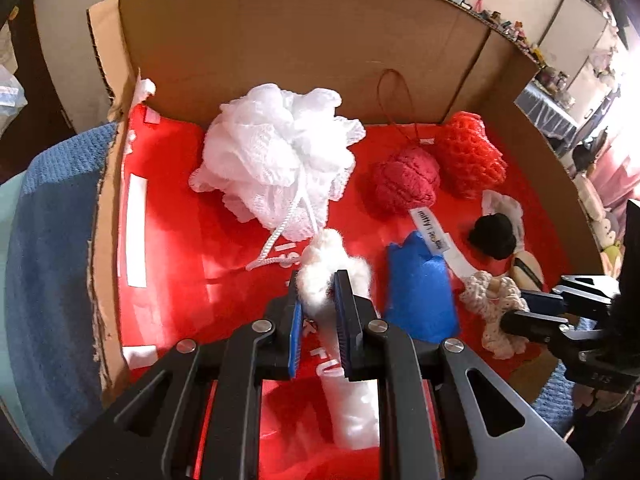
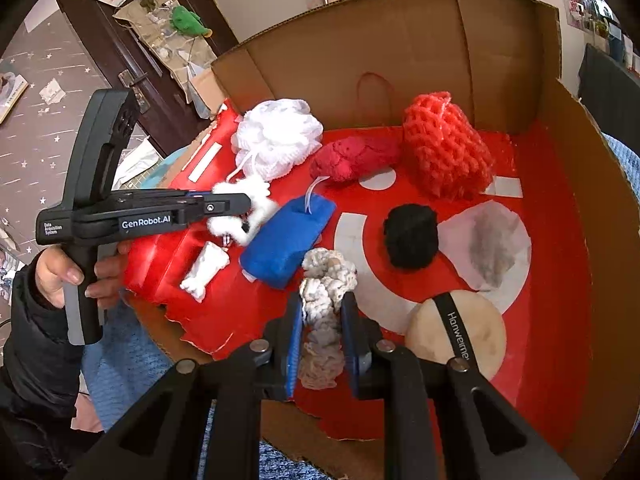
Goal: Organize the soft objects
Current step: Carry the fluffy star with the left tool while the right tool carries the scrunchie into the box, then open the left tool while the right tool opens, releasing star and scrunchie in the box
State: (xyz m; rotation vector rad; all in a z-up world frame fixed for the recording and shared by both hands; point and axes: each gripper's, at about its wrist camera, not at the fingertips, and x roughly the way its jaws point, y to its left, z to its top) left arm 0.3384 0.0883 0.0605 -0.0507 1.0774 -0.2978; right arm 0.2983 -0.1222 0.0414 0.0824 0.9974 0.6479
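My left gripper (image 1: 318, 300) is shut on a fluffy white tuft (image 1: 330, 268), held just above the red floor of the cardboard box (image 1: 280, 40); it also shows in the right wrist view (image 2: 248, 212). My right gripper (image 2: 320, 320) is shut on a cream crocheted piece (image 2: 326, 292), near the box's front right. In the box lie a white mesh puff (image 1: 276, 152), a dark red knitted ball (image 1: 406, 180), an orange-red crocheted pouch (image 1: 468, 152), a blue felt pouch (image 1: 420, 288) and a black pompom (image 1: 494, 236).
A round beige sponge with a black strap (image 2: 456, 336) lies at the box's front right. A small white foam piece (image 2: 204, 270) lies at the front left. A blue towel (image 1: 52, 240) lies under the box. Box walls stand on three sides.
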